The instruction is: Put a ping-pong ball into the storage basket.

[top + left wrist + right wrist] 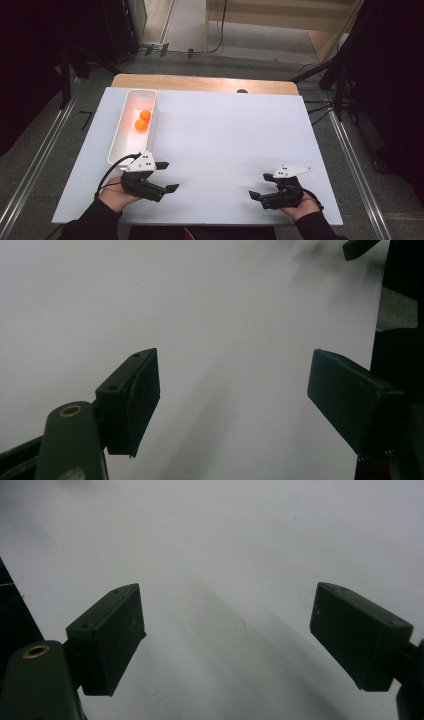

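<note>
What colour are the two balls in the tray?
Orange; the balls in the white tray show best in the high view.

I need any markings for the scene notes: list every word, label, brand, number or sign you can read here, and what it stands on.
None: no readable text in any view.
White tray, two orange balls, white table sheet: no print visible.
Left gripper and right gripper: no lettering visible.
</note>
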Demonstrator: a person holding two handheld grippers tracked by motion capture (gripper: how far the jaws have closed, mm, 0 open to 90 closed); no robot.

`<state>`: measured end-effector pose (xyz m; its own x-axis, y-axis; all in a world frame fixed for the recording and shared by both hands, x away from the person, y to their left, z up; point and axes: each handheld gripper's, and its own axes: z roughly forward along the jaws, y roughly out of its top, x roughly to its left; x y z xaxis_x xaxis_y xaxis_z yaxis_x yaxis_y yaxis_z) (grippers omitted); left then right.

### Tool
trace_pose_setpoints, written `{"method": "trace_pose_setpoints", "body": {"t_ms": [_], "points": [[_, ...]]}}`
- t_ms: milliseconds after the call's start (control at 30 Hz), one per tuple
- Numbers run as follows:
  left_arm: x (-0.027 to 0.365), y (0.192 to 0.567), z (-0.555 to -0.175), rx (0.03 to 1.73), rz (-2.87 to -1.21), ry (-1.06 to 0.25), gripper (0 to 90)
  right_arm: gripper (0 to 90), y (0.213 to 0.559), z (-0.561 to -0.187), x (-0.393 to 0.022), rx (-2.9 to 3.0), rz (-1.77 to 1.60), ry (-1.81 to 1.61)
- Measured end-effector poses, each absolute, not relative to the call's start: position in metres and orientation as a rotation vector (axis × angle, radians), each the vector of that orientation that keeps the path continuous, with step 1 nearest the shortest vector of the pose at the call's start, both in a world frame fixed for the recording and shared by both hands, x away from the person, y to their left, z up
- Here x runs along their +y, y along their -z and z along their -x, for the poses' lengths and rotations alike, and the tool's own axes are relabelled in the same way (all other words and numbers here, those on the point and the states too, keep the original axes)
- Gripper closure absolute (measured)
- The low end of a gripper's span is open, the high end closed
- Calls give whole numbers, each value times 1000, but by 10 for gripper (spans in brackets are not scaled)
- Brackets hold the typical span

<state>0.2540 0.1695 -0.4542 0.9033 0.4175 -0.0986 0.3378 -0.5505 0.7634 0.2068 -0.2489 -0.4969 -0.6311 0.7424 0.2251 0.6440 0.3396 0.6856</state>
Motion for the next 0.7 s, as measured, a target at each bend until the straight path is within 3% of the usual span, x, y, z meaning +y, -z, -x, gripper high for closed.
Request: {"method": "trace_pose_setpoints", "body": {"t_ms": [700], "points": [[185,473,-249,521,-2180,-87,215,128,497,-206,-248,2465,-1278,-1170]]}}
